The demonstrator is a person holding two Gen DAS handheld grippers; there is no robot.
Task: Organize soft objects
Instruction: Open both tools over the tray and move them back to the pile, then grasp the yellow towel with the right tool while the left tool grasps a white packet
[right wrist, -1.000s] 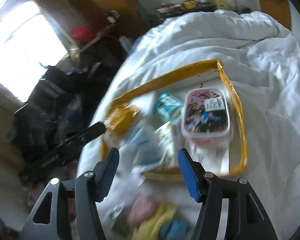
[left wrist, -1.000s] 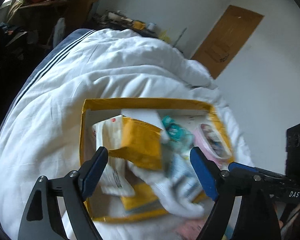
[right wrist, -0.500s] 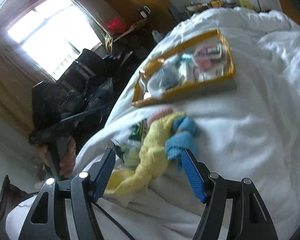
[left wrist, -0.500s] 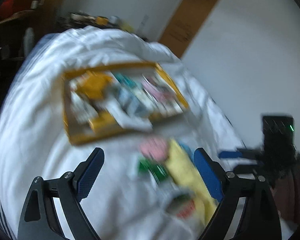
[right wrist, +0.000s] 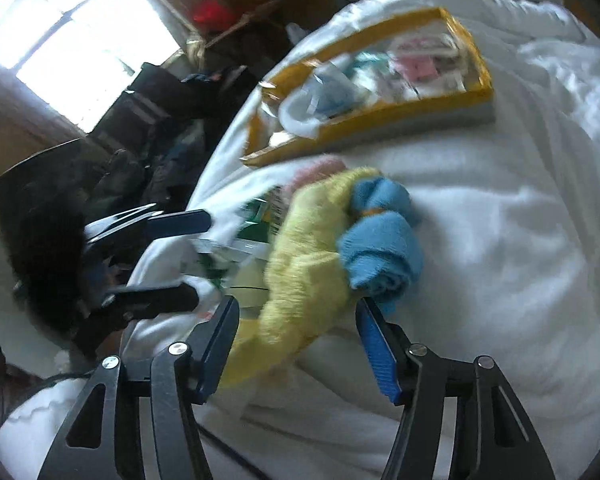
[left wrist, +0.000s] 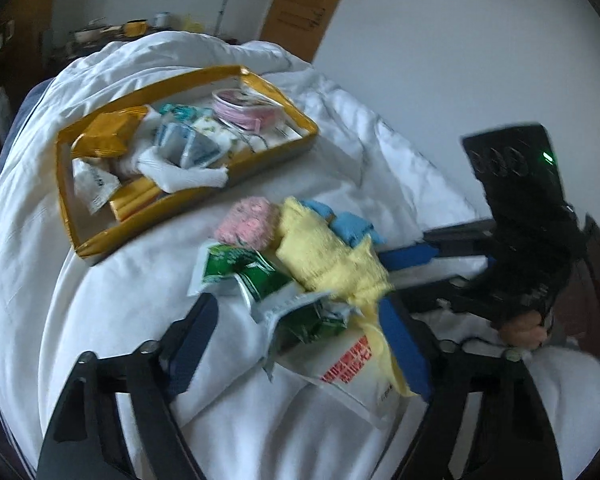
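Left tool [left wrist: 300, 340]: jaws apart, just narrowed, straddling green packets [left wrist: 256, 276], pads clear. Right tool [right wrist: 300, 332]: jaws apart, just narrowed, yellow towel [right wrist: 300, 276] between, unclamped. Beyond, on white bed [right wrist: 500, 240]: blue cloth [right wrist: 380, 252], pink pad [left wrist: 246, 220], yellow-rimmed box [left wrist: 66, 216].

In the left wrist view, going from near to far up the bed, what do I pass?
White packet with red print → green wrapper → yellow towel → pink fuzzy bundle → yellow-rimmed tray → cluttered shelf at the head of the bed.
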